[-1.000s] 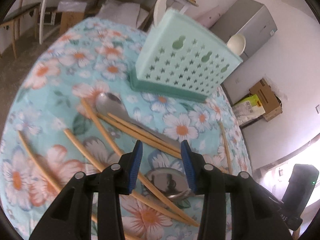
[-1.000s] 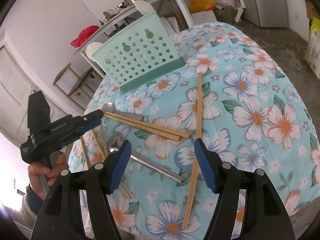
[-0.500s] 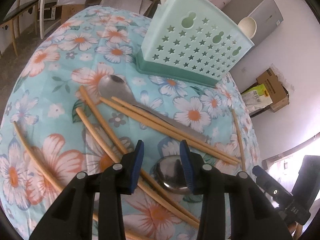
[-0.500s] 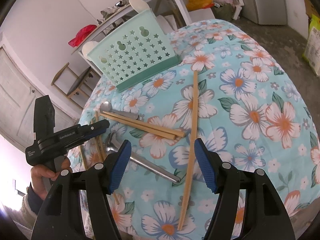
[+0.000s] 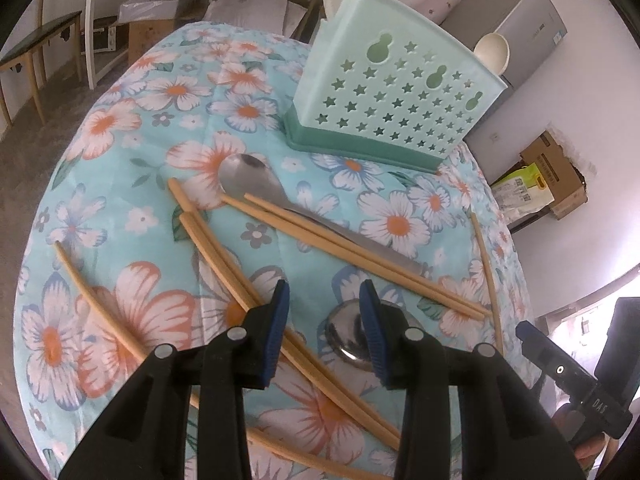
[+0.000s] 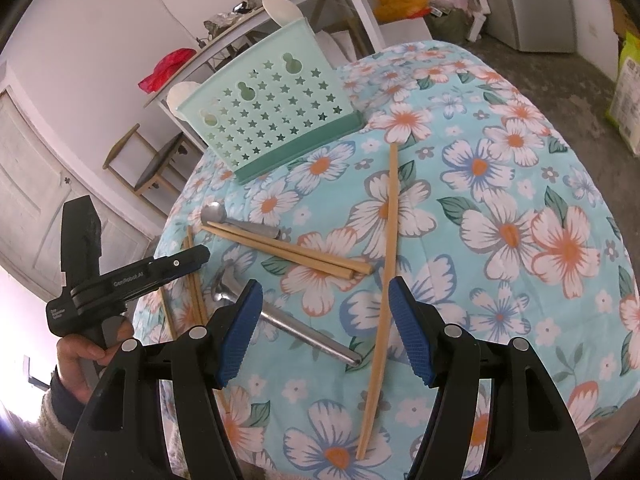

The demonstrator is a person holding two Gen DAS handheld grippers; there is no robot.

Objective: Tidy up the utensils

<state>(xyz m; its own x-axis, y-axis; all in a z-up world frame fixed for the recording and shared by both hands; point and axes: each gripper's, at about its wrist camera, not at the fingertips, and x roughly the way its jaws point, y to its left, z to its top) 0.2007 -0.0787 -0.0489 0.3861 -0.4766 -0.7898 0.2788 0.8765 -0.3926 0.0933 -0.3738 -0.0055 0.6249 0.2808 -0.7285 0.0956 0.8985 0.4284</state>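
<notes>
A mint green utensil basket with star holes stands at the far side of the floral table; it also shows in the right wrist view, with two white spoons in it. Several wooden chopsticks and two metal spoons lie scattered on the cloth. My left gripper is open and empty, low over a second metal spoon's bowl and a pair of chopsticks. My right gripper is open and empty, above a single long chopstick and a spoon handle.
The round table's cloth drops off at its edges on all sides. A grey cabinet and cardboard boxes stand beyond the table. A white side table with clutter is behind the basket.
My left gripper has moved forward and lower over the table, so the basket and utensils look closer. My right gripper has shifted slightly. Both stay open.
</notes>
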